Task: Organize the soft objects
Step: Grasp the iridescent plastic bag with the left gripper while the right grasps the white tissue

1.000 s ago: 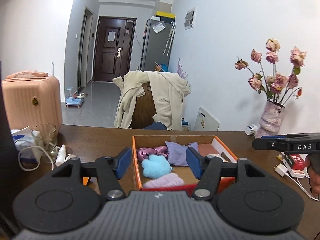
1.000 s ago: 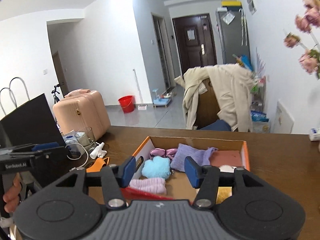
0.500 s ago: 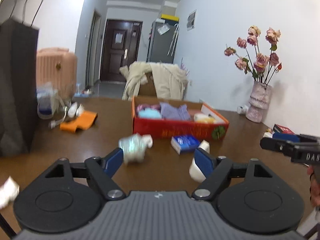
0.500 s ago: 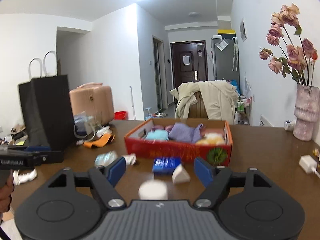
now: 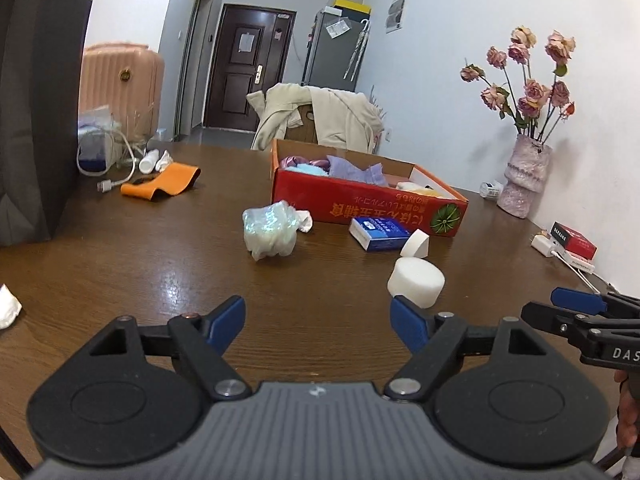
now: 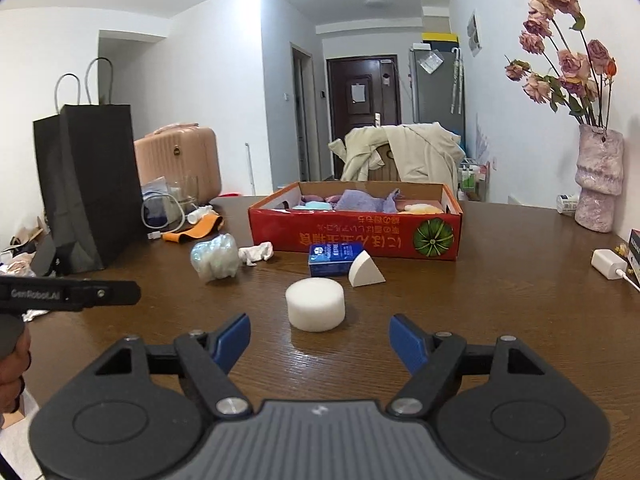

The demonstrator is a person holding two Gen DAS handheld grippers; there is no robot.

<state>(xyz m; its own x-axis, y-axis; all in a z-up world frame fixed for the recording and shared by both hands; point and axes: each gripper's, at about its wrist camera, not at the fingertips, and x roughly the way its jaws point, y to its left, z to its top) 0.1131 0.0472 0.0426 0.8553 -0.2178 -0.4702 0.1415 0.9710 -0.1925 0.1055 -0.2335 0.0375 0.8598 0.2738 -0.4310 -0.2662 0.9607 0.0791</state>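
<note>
Right wrist view: right hand-held gripper [image 6: 320, 338] agape, empty, facing white foam puck [image 6: 315, 305] on worktop [image 6: 500, 300] before red box [image 6: 356, 236]. Left hand-held gripper [image 5: 318, 320] likewise empty. Risk: soft foam may compress, squirt sideways if pinched off-centre.

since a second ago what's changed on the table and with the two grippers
Both grippers have pulled back from over the red box and come lower, their jaws now wider. The left gripper and right gripper are open and empty, nothing taken or released. The white foam cylinder now lies just ahead of the right one. Box contents look unchanged.
</note>
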